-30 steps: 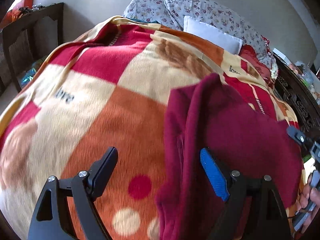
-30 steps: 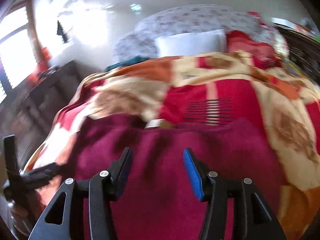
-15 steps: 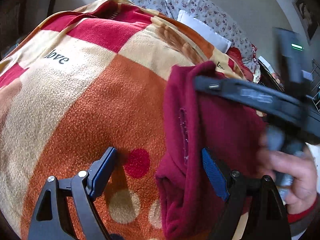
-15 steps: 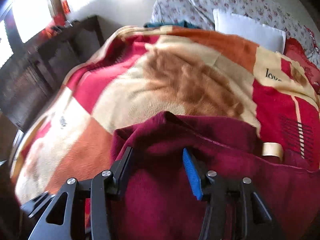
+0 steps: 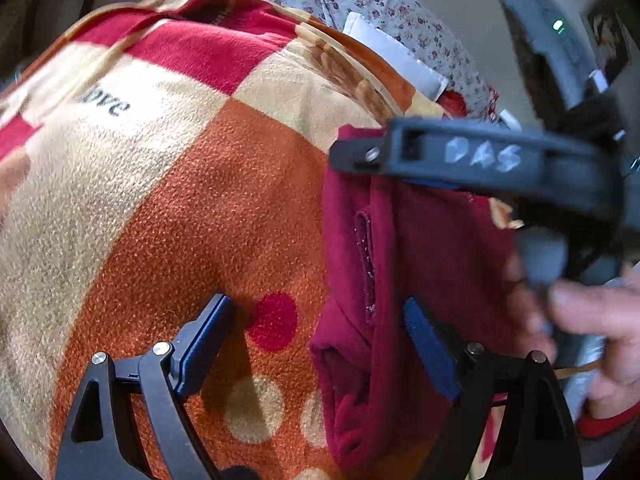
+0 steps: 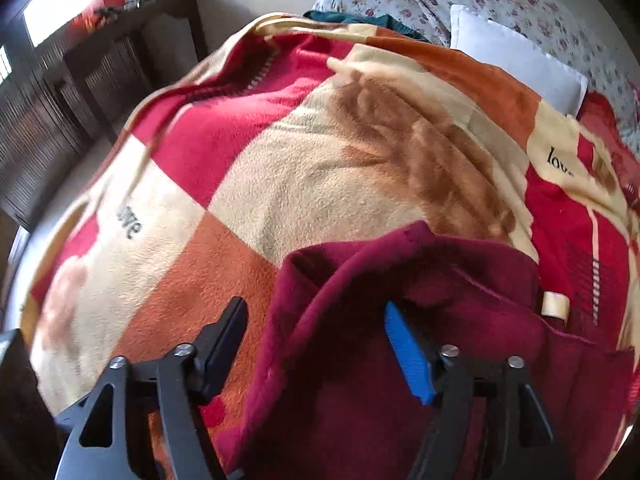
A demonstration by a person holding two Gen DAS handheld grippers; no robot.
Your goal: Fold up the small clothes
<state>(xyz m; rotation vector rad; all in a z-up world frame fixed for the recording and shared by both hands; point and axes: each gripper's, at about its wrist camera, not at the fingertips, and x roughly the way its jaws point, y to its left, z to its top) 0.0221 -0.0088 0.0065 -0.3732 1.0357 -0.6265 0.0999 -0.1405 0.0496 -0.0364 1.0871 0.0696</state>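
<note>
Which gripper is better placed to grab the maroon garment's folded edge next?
Left. The left gripper is open astride the maroon garment edge; the right gripper is open too, farther up.

Blanket (image 6: 320,168) reads "love"; right gripper (image 5: 484,156) perhaps "DAS".

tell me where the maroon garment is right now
In both wrist views the maroon garment lies on the patchwork blanket, right of its orange patch, with the left hand-held gripper open over its left edge.

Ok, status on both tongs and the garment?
Left tongs open, straddling the maroon fleece garment's folded edge. Right tongs open, low over it. Garment bunched on the patchwork blanket; nothing blocking.
</note>
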